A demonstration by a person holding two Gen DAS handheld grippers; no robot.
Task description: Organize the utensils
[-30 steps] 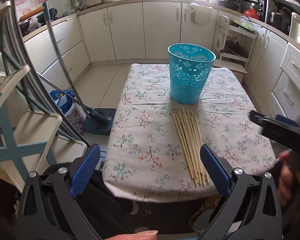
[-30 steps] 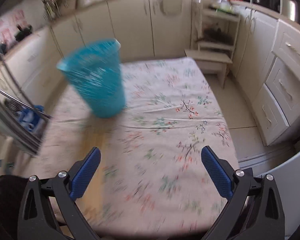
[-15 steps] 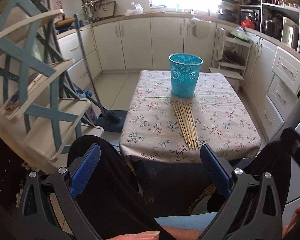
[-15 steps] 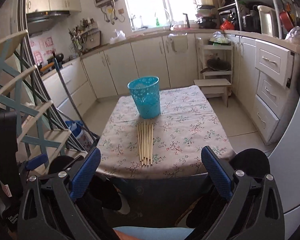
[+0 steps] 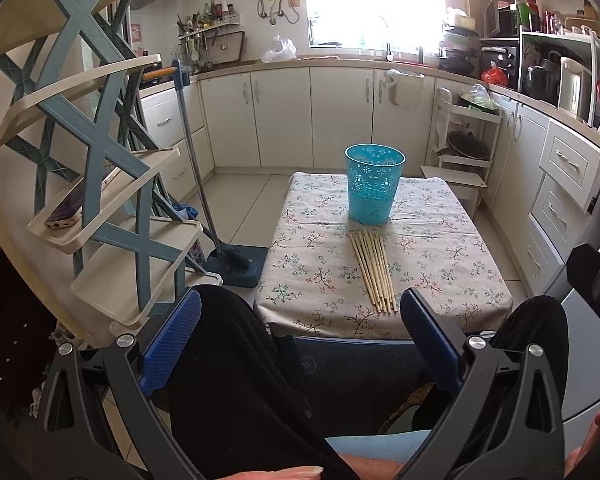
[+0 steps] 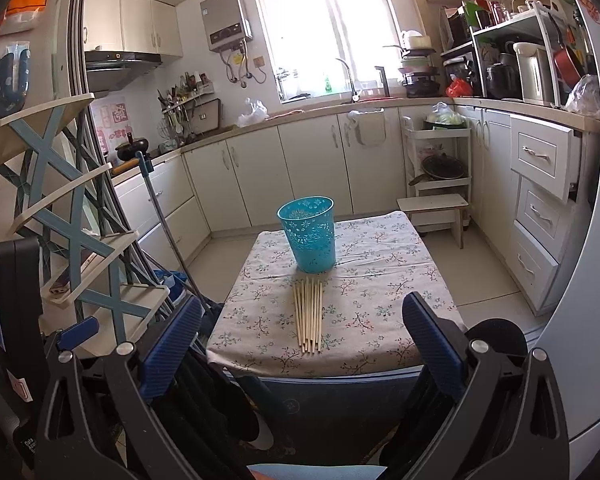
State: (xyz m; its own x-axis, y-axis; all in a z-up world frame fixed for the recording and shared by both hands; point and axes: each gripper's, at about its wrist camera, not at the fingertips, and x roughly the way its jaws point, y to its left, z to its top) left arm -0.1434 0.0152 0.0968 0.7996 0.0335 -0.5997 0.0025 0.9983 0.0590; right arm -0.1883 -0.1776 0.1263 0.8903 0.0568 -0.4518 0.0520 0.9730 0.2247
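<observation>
- My left gripper [image 5: 300, 328] is held low over my lap, its blue pads spread wide with nothing between them; black trouser legs [image 5: 236, 380] fill the gap below it.
- My right gripper [image 6: 302, 340] is likewise spread wide and empty, short of the table's near edge.
- The chopsticks [image 5: 374, 270] lie in a flat bundle on the tablecloth [image 5: 440, 264], long axis running from the near edge away towards the basket. Their near ends reach almost to the table's near edge; the far ends stop just before the basket's foot.
- In the right wrist view the chopsticks [image 6: 309, 316] look close to parallel, fanned slightly, a little left of the table's middle.
- The blue basket [image 5: 374, 184] stands upright, mouth up, on the far half of the table, just beyond the sticks.
- Bare cloth lies open on both sides of the bundle, more to the right; the near edge is unobstructed.
- The floral cloth covers a small rectangular table and hangs over its near edge.
- To the left stands a tiered shelf [image 5: 100, 184] with blue crossed supports, a phone [image 5: 72, 206] on one tier, and a mop [image 5: 220, 216] leaning beside it.
- Beyond, cream kitchen cabinets [image 5: 312, 120] run round the room under a bright window [image 5: 372, 0].
</observation>
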